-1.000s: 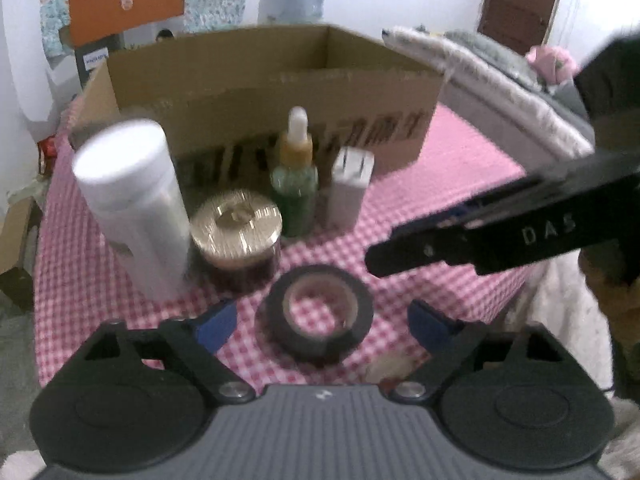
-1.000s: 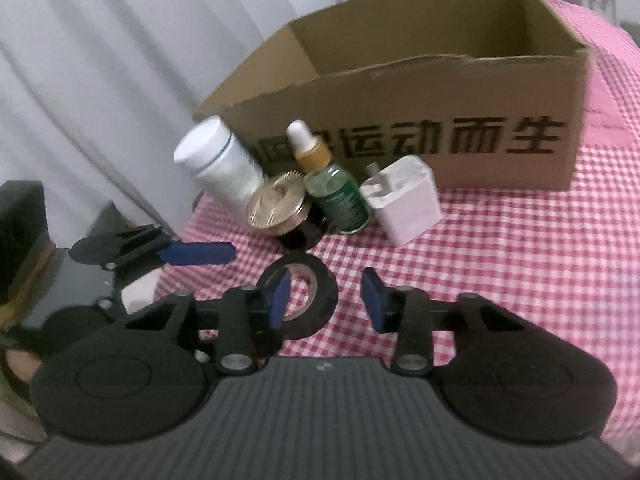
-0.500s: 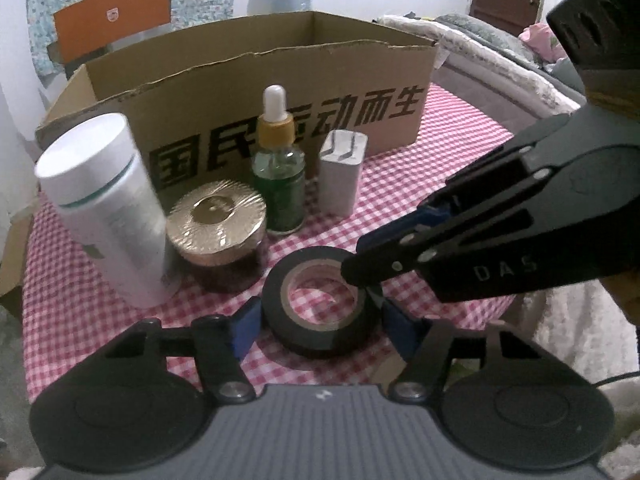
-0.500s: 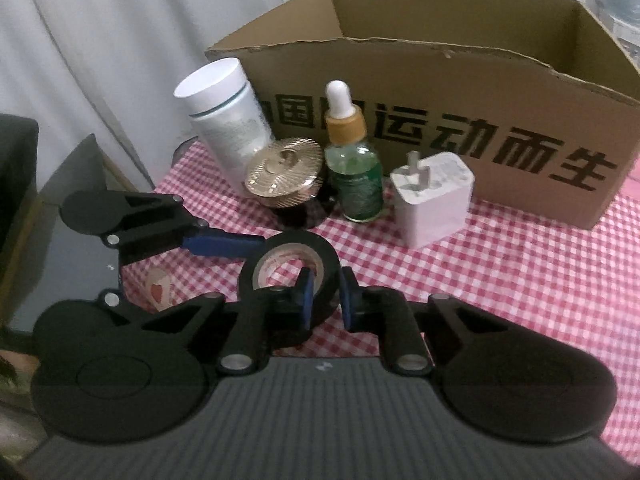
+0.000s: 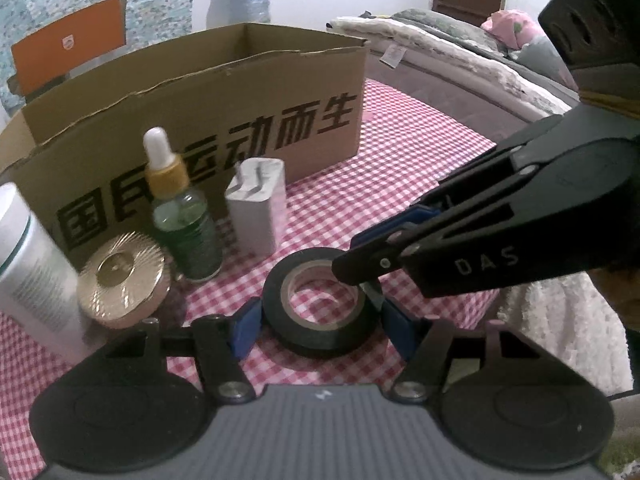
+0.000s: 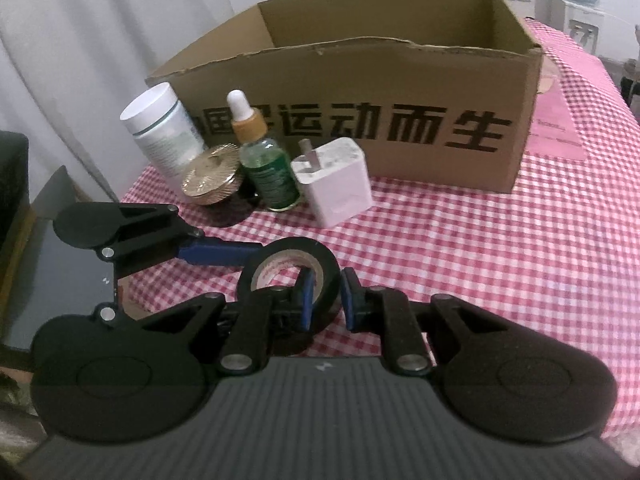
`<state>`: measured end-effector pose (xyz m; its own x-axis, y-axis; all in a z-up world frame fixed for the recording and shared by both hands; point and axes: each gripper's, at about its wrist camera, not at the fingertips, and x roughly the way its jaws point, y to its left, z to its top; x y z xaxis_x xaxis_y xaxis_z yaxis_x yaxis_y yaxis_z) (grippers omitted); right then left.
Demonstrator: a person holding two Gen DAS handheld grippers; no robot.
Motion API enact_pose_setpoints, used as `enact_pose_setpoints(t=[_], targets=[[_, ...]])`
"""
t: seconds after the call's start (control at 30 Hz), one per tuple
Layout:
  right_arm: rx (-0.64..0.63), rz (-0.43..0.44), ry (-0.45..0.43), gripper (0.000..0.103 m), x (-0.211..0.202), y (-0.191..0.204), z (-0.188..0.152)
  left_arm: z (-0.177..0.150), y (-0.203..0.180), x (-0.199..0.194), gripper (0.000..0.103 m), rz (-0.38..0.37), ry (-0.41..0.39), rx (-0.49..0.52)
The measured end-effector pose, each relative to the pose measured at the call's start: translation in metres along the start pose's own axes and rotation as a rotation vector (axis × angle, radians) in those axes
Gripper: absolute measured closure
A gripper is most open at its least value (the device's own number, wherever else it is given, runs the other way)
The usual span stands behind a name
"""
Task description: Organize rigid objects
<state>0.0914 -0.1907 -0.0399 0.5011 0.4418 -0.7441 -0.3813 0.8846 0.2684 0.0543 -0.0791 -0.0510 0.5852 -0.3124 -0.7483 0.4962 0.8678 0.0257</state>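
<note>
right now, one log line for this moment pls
right gripper: pinching tape roll wall | left gripper: straddling roll, open | box: behind

The table carries a pink-and-white checked cloth. The brown cardboard box bears black printed characters. The glossy black tape roll shows a pale inner core; the glass dropper bottle is green, amber-collared.
</note>
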Motion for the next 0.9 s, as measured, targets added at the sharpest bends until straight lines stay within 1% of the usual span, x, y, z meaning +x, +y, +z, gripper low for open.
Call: enact_pose_setpoints(t=[0.13, 0.17, 0.43, 0.9], targets=[[0.007, -0.001, -0.01, 0.087, -0.004, -0.007, -0.005, 0.003, -0.005, 0.001, 0.037, 0.004, 0.006, 0.006], [0.007, 0.0, -0.013, 0.087, -0.005, -0.008, -0.006, 0.006, -0.007, 0.01, 0.037, 0.006, 0.009, 0.008], [0.011, 0.01, -0.023, 0.086, -0.004, -0.007, -0.006, 0.008, -0.008, 0.012, 0.036, 0.018, 0.025, 0.017], [0.047, 0.033, -0.027, 0.086, -0.004, -0.011, -0.007, 0.013, -0.008, 0.016, 0.034, 0.021, 0.029, 0.018]])
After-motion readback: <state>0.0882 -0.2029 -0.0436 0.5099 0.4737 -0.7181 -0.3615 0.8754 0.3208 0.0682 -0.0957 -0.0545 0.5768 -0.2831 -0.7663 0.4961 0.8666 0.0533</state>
